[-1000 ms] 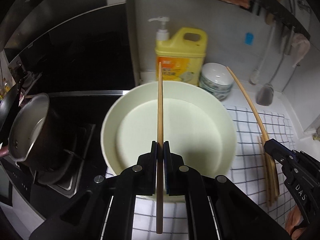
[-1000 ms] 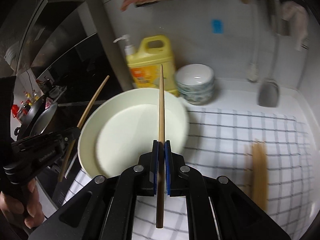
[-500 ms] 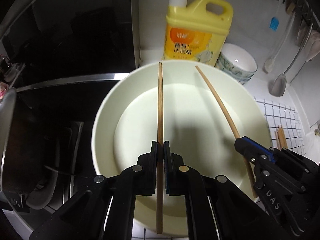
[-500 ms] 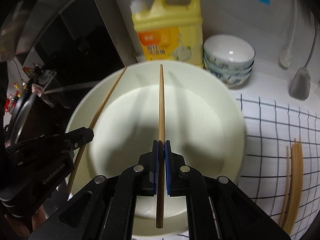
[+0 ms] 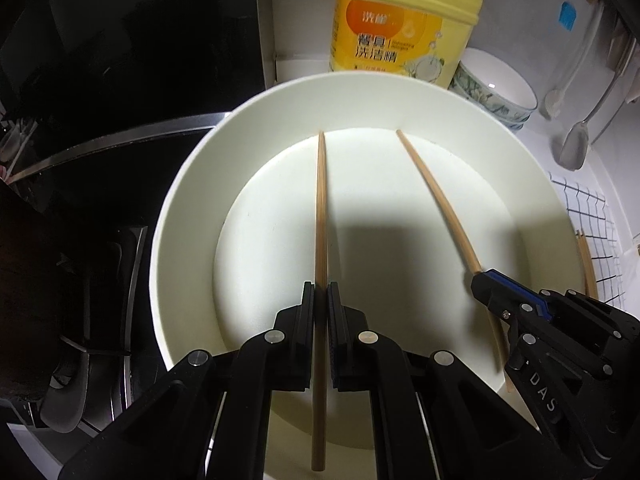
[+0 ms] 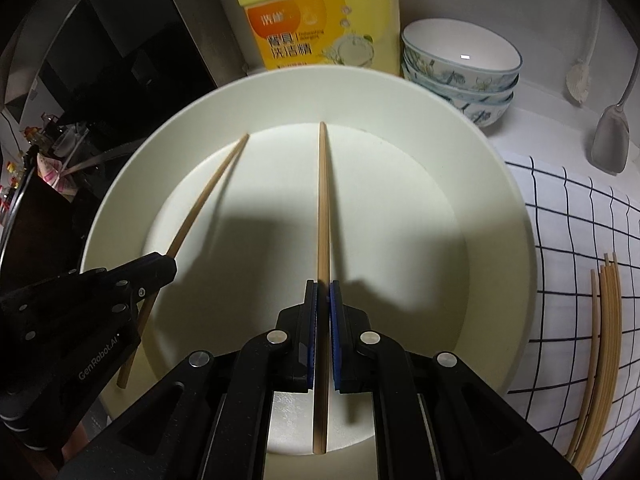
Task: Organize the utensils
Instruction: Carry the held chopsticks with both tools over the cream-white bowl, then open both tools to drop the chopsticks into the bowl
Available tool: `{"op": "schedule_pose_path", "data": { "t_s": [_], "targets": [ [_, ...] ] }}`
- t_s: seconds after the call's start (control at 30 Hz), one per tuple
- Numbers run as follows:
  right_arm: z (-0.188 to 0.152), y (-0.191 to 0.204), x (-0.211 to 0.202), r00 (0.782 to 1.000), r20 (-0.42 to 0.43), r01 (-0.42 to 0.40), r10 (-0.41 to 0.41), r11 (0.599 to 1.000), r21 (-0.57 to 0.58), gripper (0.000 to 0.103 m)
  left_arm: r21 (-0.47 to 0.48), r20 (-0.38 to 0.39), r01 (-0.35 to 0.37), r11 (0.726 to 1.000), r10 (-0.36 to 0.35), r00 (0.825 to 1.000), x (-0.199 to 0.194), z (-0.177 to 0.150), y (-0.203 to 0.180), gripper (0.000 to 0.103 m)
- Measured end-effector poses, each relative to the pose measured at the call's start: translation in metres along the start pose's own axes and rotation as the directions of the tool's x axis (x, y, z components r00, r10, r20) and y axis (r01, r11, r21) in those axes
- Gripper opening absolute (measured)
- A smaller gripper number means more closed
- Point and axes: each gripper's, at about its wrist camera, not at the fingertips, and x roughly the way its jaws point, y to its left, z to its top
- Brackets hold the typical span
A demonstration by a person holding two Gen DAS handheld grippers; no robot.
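Wooden chopsticks, one pinched in each tongs (image 5: 320,300) (image 6: 323,300), above the plate (image 5: 192,208).

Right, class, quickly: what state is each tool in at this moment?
Left tool: closed on a chopstick, over the white plate.
Right tool: closed on another chopstick, over the same plate.

Two black two-finger grippers, the left gripper (image 5: 320,294) and the right gripper (image 6: 323,292), each clamping one of two slim wooden chopsticks: left-held chopstick (image 5: 321,216), right-held chopstick (image 6: 323,200). One large round cream-white dish (image 6: 500,216); one yellow plastic detergent jug with an orange label (image 6: 320,20); three stacked white bowls with blue-green leaf pattern (image 6: 460,68). One white cloth with a black grid (image 6: 572,208), bearing one bundle of loose wooden chopsticks (image 6: 600,352), at least four, exact count unclear; one metal spatula (image 6: 610,140) hanging at the wall.
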Motion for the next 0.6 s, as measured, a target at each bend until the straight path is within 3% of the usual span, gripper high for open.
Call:
{"op": "schedule_pose_path", "data": {
  "t_s": [0.23,0.27,0.33,0.4,0.6],
  "targets": [
    [-0.001,0.000,0.002,1.000,-0.010,0.008,-0.008,1.000,-0.001,0.006,0.000,-0.020,-0.005,1.000,0.005,1.000,0.003,0.000,0.001,0.011],
    [0.001,-0.001,0.001,1.000,-0.007,0.011,-0.011,1.000,-0.003,0.008,-0.004,-0.022,-0.011,1.000,0.011,1.000,0.002,0.001,0.001,0.015],
    [0.003,-0.003,-0.005,1.000,0.010,0.023,-0.023,1.000,-0.008,0.019,-0.015,-0.011,-0.014,1.000,0.014,1.000,-0.002,0.001,0.003,0.038],
    [0.004,-0.002,-0.013,0.999,0.035,0.033,-0.033,0.999,-0.013,0.028,-0.026,0.015,-0.023,0.999,0.023,1.000,-0.010,0.001,0.006,0.052],
    [0.002,-0.001,-0.030,0.996,0.077,0.050,-0.047,0.998,-0.034,0.033,-0.047,0.059,-0.038,0.998,0.041,0.997,-0.030,0.001,0.011,0.066]
  ]
}}
